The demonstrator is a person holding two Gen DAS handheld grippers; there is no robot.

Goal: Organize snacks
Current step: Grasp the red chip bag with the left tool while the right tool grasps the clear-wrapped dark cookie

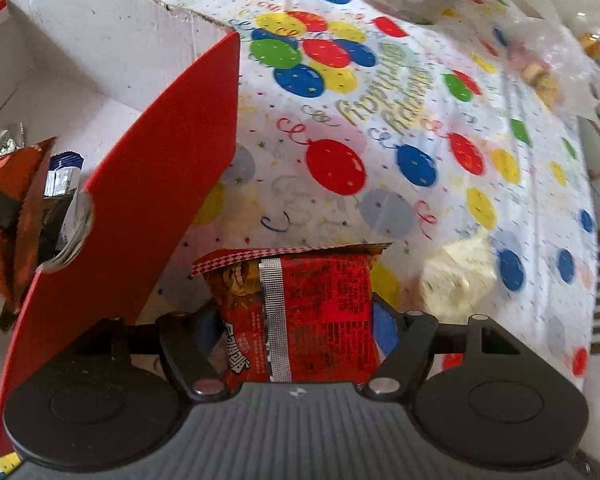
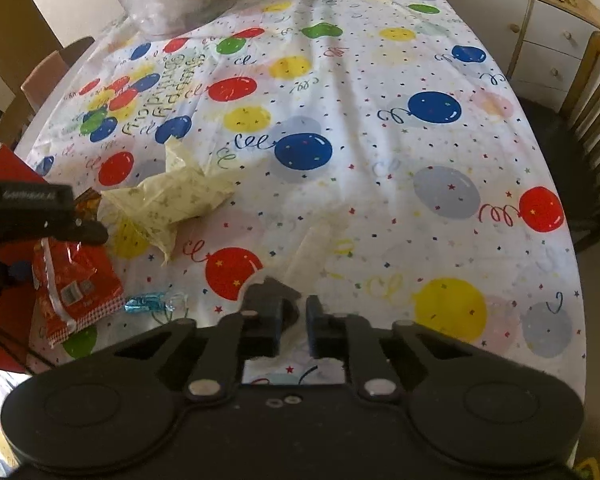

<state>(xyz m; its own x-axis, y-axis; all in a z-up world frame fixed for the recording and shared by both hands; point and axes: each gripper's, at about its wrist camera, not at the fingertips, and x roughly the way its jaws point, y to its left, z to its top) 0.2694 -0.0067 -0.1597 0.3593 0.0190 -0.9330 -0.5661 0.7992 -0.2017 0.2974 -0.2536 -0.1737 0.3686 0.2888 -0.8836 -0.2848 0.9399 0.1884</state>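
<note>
Left gripper: your left gripper (image 1: 300, 312) held a crinkly red foil snack packet (image 1: 300, 312) between its jaws, which stood fairly wide with the pads pressed against the packet's two sides.
Held packet: it hung upright in your grip, its checkered sealed edge farthest from the camera, above the surface.
Box: a red cardboard box with a white inside (image 1: 140, 184) stood just beside the held packet, to its left in the left wrist view; several wrapped snacks (image 1: 12, 208) already lay inside it.
Right gripper: your right gripper (image 2: 292, 316) was closed, its jaws drawn together; whether anything thin sat between the pads I could not tell.
Cream bag: a crumpled pale yellow plastic bag (image 2: 172, 196) lay on the surface ahead and left of your right gripper, apart from it.
Small candy: a blue foil-wrapped sweet (image 2: 148, 303) lay on the surface near the left side of your right gripper, untouched.
Surface: a white cloth printed with coloured balloons (image 2: 380, 160) covered it.
</note>
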